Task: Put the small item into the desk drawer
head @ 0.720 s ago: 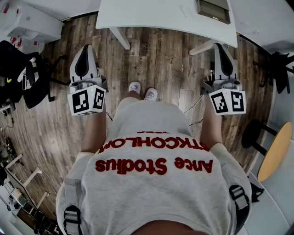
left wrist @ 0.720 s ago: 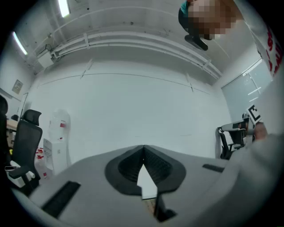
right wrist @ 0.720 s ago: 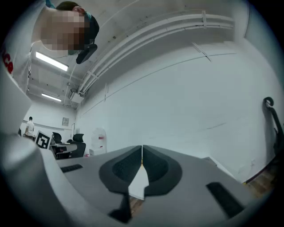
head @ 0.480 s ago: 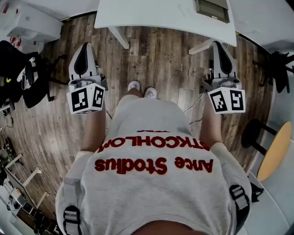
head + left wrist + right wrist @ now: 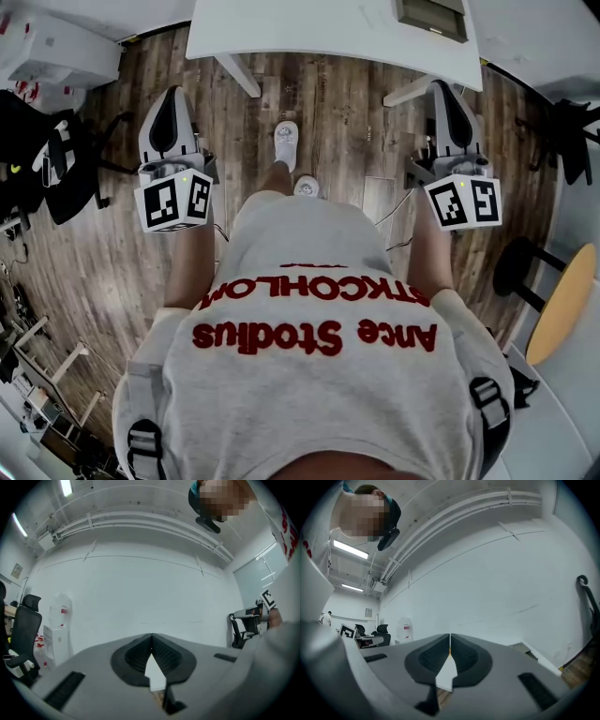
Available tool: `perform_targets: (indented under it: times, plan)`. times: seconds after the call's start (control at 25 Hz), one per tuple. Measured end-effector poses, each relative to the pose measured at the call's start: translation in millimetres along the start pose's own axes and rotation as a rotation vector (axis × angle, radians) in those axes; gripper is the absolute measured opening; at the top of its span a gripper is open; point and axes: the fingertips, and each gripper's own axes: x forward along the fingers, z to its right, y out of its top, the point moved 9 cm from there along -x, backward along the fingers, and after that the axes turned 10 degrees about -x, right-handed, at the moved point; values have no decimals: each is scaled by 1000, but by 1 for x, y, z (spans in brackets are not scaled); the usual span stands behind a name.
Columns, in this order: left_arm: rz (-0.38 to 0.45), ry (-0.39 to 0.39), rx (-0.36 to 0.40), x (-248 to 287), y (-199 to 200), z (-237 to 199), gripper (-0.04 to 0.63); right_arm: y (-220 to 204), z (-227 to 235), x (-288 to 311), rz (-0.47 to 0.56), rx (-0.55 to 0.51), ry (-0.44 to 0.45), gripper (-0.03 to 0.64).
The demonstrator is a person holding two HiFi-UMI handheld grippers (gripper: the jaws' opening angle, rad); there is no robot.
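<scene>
The wood-plank floor fills most of the head view, and the white counter runs across it ahead of both tools. The person, in a grey sweatshirt with red lettering, stands between the tools and holds one out level on each side. A black office chair sits out to the left of the left tool, and a round wooden top lies behind and to the right of the right tool. The left tool stops short of the counter's near edge. In its own view its jaws meet at the tips with nothing between them, facing a bare white wall. The right tool reaches almost to the counter's edge, beside a white leg, and its jaws are likewise closed together and empty. A marker cube sits at the rear of each tool, one on the left and one on the right. What looks like the open desk drawer, a grey-brown rectangle, lies in the counter just ahead of the right tool and well apart from the left one. Between the tools, one white shoe is set ahead of the other. The small item cannot be made out in any view.
</scene>
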Motion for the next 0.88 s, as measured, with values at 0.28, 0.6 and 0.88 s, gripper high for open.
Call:
perform_targets:
  times: [0.28, 0.6, 0.88]
  plan:
    - [-18, -43, -11, 44, -7, -4, 8, 3, 13, 19, -2, -16, -38, 9]
    - [-11, -84, -33, 116, -5, -19, 8, 8, 29, 77, -12, -32, -34, 9]
    - [5, -123, -45, 177, -1, -36, 8, 12, 39, 133, -2, -59, -46, 9]
